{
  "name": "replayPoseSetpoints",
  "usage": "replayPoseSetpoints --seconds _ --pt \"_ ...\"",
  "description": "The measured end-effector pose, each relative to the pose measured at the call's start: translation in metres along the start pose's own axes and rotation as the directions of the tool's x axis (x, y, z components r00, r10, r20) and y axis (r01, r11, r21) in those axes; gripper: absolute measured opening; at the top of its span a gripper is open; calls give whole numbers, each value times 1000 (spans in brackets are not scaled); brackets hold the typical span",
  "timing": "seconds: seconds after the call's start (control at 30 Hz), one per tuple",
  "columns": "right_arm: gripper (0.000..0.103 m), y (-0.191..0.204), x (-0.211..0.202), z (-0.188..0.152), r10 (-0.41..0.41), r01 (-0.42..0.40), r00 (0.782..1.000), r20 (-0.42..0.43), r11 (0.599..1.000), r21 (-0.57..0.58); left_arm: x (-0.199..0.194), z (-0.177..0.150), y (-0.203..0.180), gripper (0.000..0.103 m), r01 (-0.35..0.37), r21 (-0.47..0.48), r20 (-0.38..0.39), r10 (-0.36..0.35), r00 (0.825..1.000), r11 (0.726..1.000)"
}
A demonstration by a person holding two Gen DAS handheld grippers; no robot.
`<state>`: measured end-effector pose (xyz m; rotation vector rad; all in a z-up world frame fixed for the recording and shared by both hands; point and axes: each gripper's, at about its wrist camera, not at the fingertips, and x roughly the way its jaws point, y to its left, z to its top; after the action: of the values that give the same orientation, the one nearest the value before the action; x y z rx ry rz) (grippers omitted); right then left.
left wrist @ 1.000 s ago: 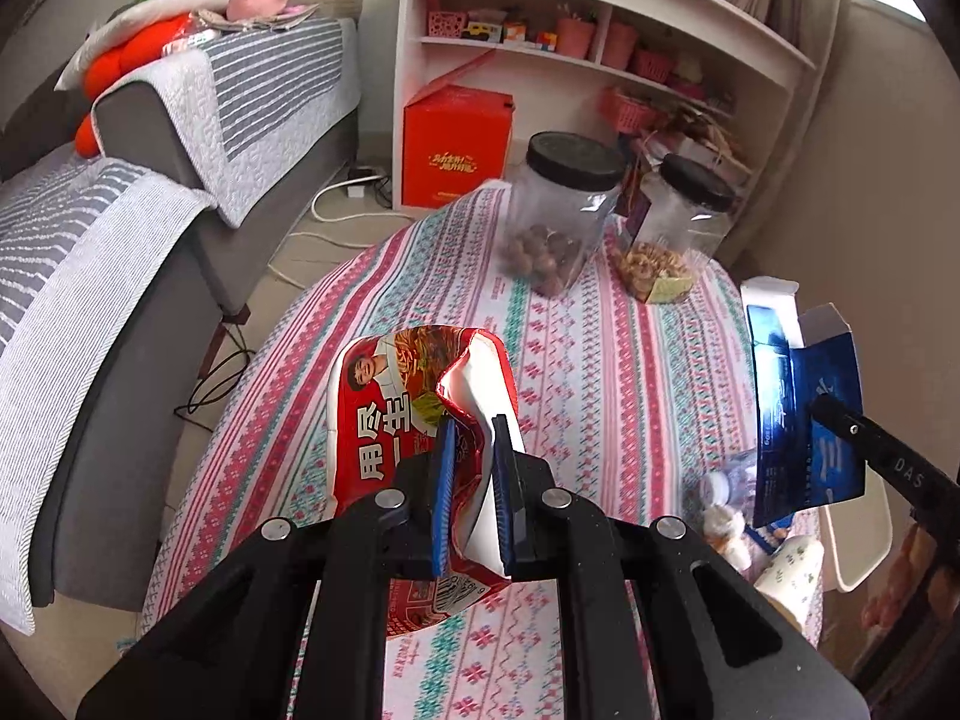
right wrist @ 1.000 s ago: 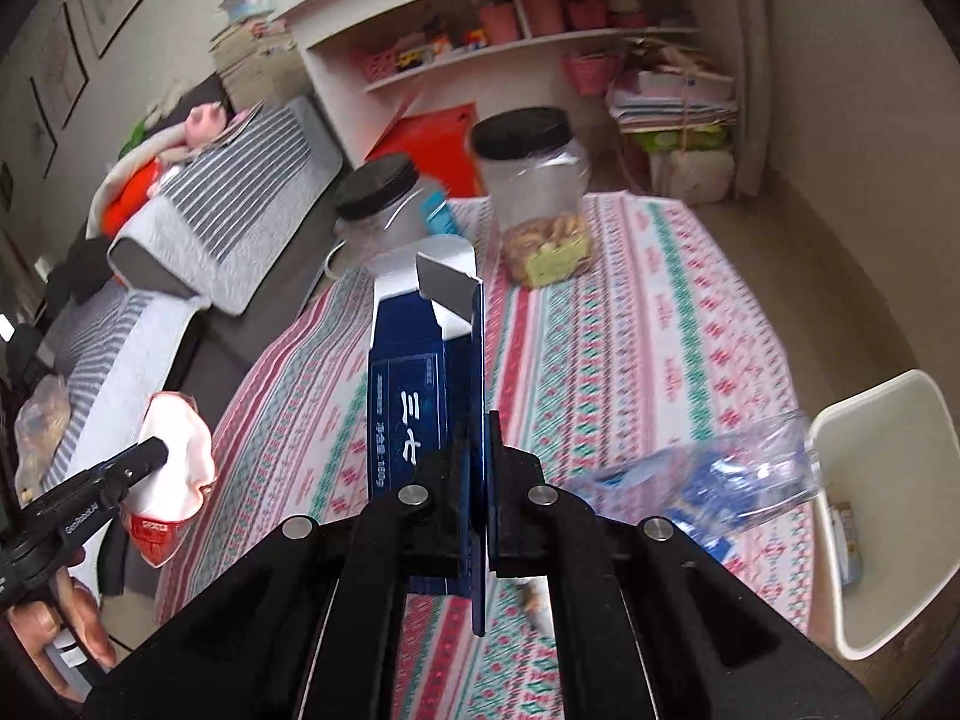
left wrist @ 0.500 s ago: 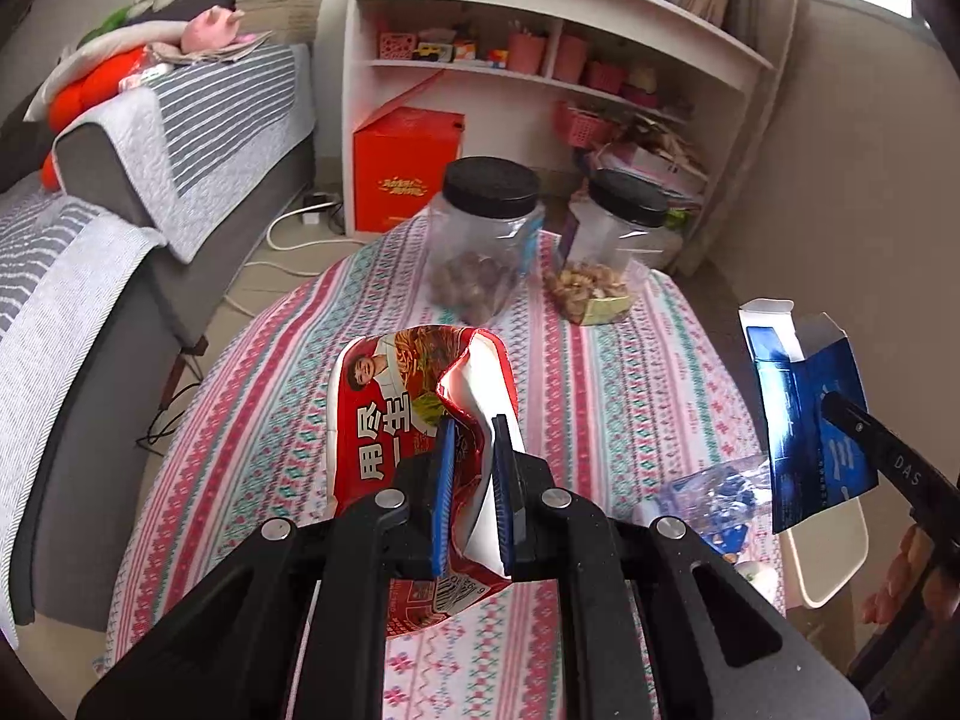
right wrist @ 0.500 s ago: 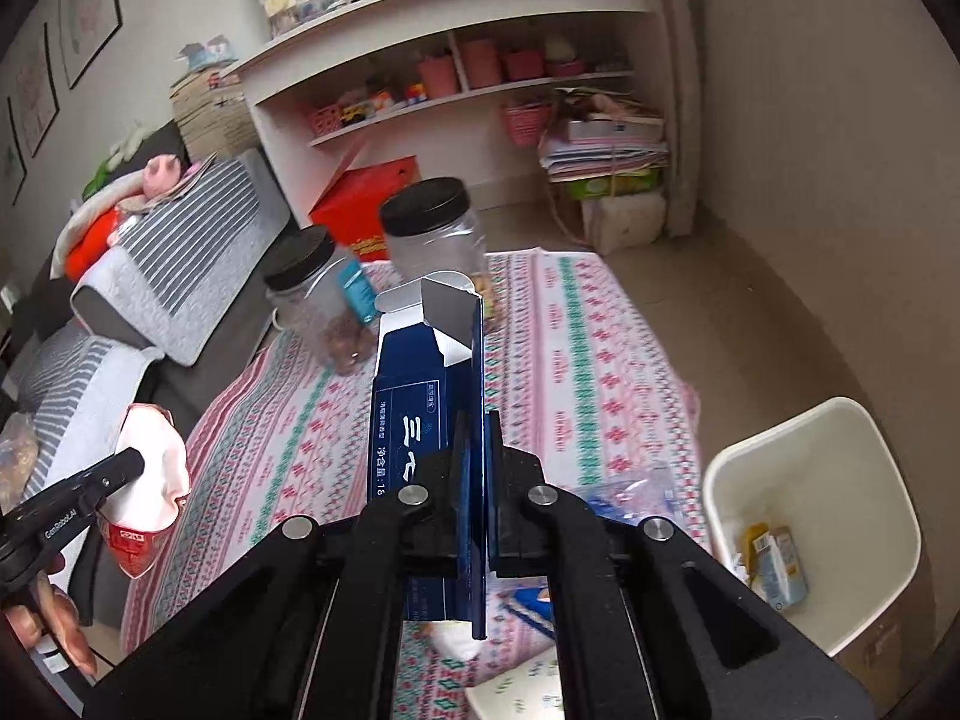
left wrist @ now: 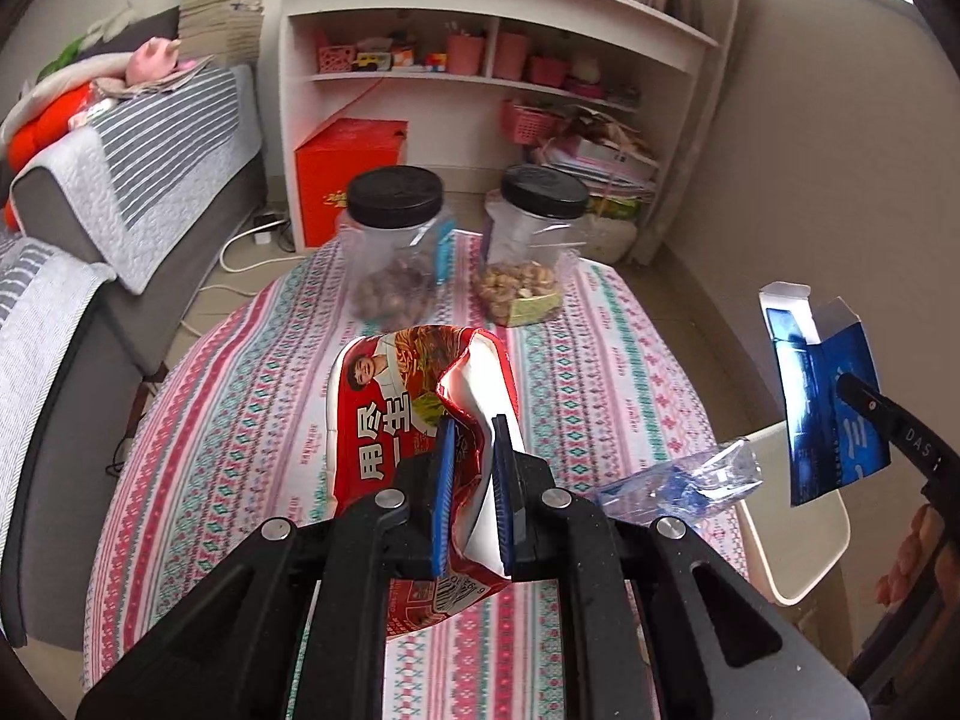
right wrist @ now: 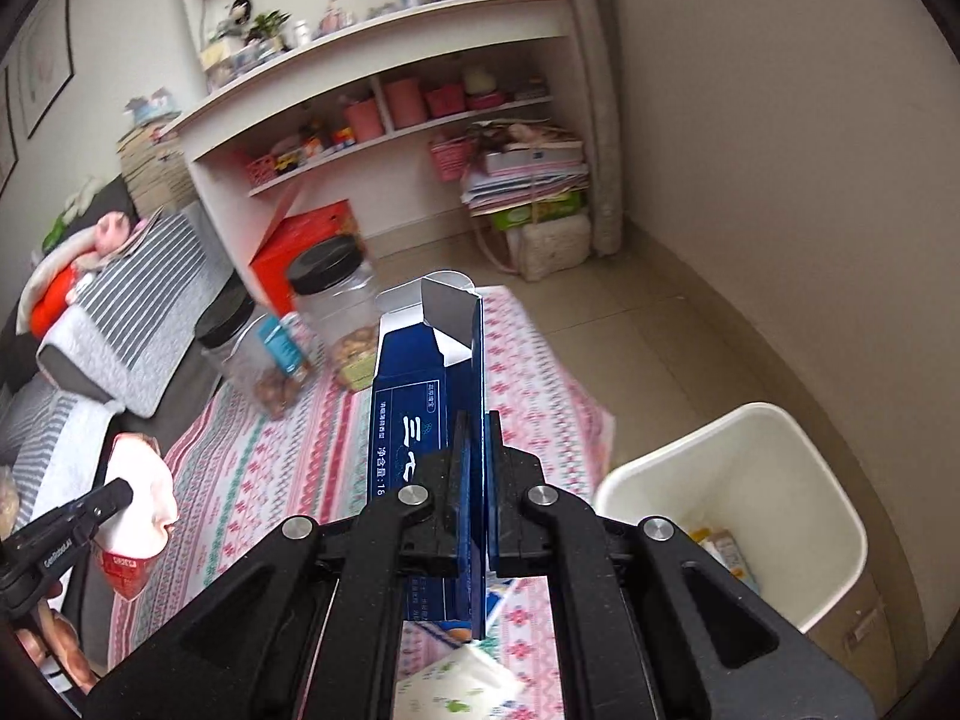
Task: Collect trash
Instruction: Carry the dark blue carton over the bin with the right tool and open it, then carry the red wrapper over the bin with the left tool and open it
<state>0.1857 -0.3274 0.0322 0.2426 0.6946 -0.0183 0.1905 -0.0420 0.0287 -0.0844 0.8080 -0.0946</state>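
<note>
Left gripper (left wrist: 471,450): jaws clamped on a crumpled red snack bag (left wrist: 384,414), held up over the patterned tablecloth (left wrist: 252,420). The bag's torn top edge flares open above the fingertips, white inner side showing; its lower end hangs below the jaws.

Right gripper (right wrist: 474,450): jaws pressed together on a flattened blue carton (right wrist: 420,396), held upright, top flaps open. In the left wrist view the same carton (left wrist: 822,402) hangs off the table's right edge, above the near rim of the white bin (left wrist: 804,534).

Just past the left gripper, at the right edge of the table: a crumpled clear wrapper with blue print (left wrist: 690,480), lying on the cloth beside the bin. At the bottom of the right wrist view, a white paper item with green print (right wrist: 456,690) lies at the near table edge.

Bin (right wrist: 804,480) stands on the floor against the table's right side, mouth open upward, a few small packages in the bottom. Bare floor lies beyond it up to the wall.

Middle of the tablecloth between the snack bag and the far end: bare cloth.

Far end of the table: two clear jars with black lids, one of dark nuts (left wrist: 393,252), one of pale nuts (left wrist: 534,252), side by side, apart.

Beyond: a red box (left wrist: 348,174) on the floor, white shelves (left wrist: 480,30), a grey sofa (left wrist: 120,180) along the left.
</note>
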Motion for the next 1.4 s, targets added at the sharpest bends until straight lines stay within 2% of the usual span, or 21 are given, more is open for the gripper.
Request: replayPoseSetpoints --seconds 0.27,0.6,0.67,0.73,0.77,0.87,0.93,1.0,1.03,1.13,1.27,1.4 --pt "3 -51 -14 5 -100 98 994 32 993 62 3 1 -30 12 32 43 -1 -32 999 999" --pt "4 -111 -27 2 -226 222 974 7 964 147 5 0 -76 12 80 100 -4 -80 997 992" --pt "8 -122 -30 1 -252 249 968 -2 954 166 4 0 -88 12 94 110 -2 -94 996 990" --pt "41 -132 -35 0 -285 280 959 -1 942 184 2 0 -102 12 113 121 1 -114 994 986" --pt "47 -136 -39 -1 -299 292 954 7 937 192 2 1 -109 12 123 128 1 -125 992 984" --pt "52 -146 -48 -3 -343 332 939 24 921 203 1 1 -135 12 153 150 4 -156 988 977" --pt "64 -154 -54 -5 -365 351 931 29 911 216 0 1 -149 12 171 163 3 -174 985 972" --pt "72 -162 -59 -6 -391 374 920 35 899 229 -1 1 -167 12 190 181 0 -193 981 965" --pt "79 -166 -61 -6 -404 385 914 39 893 234 -1 0 -174 12 196 189 -2 -200 980 962" --pt "93 -176 -69 -9 -457 430 888 54 866 255 1 -2 -198 12 218 213 -11 -220 975 953" --pt "96 -194 -76 -11 -492 462 870 42 841 283 6 -5 -227 12 254 229 -37 -253 967 940" --pt "96 -208 -80 -11 -501 470 865 18 823 319 12 -10 -256 12 286 250 -61 -280 958 925"
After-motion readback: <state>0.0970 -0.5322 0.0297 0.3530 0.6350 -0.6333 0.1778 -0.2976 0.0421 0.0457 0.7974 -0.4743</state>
